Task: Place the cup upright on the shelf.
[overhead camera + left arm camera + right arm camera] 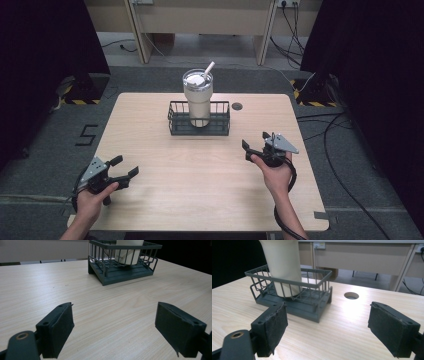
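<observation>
Grippers, left gripper [125, 168] and right gripper [254, 140], both wide and empty near the desk's front edge, should approach level toward the cream insulated tumbler [198, 98] standing upright in the dark wire basket [221, 125] mid-desk toward the far edge.

a light wooden table [200, 190] has a round cable hole [237, 106] near its far edge. a number 5 [86, 135] marks the grey floor at left, black cables [345, 150] trail at right, and a pale desk [200, 20] stands beyond.
</observation>
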A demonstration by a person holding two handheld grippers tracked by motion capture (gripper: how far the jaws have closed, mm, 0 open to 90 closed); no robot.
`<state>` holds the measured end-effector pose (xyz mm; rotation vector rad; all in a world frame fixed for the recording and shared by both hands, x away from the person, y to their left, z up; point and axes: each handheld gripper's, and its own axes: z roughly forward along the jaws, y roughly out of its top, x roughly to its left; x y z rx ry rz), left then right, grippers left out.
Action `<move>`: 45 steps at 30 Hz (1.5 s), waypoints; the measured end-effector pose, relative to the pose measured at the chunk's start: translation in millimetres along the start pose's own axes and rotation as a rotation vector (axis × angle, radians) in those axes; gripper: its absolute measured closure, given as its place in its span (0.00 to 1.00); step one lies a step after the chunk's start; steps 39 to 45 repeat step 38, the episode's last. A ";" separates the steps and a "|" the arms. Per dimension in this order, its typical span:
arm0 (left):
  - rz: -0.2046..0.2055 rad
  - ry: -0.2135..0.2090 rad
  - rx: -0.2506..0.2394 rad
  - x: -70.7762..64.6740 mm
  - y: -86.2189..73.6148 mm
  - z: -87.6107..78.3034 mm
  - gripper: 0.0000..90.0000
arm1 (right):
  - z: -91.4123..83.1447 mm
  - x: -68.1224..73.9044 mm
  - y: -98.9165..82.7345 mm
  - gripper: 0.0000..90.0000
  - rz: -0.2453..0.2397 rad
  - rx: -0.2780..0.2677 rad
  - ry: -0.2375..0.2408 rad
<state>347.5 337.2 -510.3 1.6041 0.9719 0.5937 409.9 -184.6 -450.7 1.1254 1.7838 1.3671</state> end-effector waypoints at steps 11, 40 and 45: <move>-0.001 0.002 0.003 -0.4 -0.4 0.1 0.16 | -17.8 -5.1 -18.4 0.19 0.024 0.013 -0.027; 0.002 0.002 0.000 0.2 0.4 1.0 0.16 | -34.7 -12.1 -51.1 0.15 0.056 0.023 -0.062; 0.002 0.002 0.000 0.2 0.4 1.0 0.16 | -34.7 -12.1 -51.1 0.15 0.056 0.023 -0.062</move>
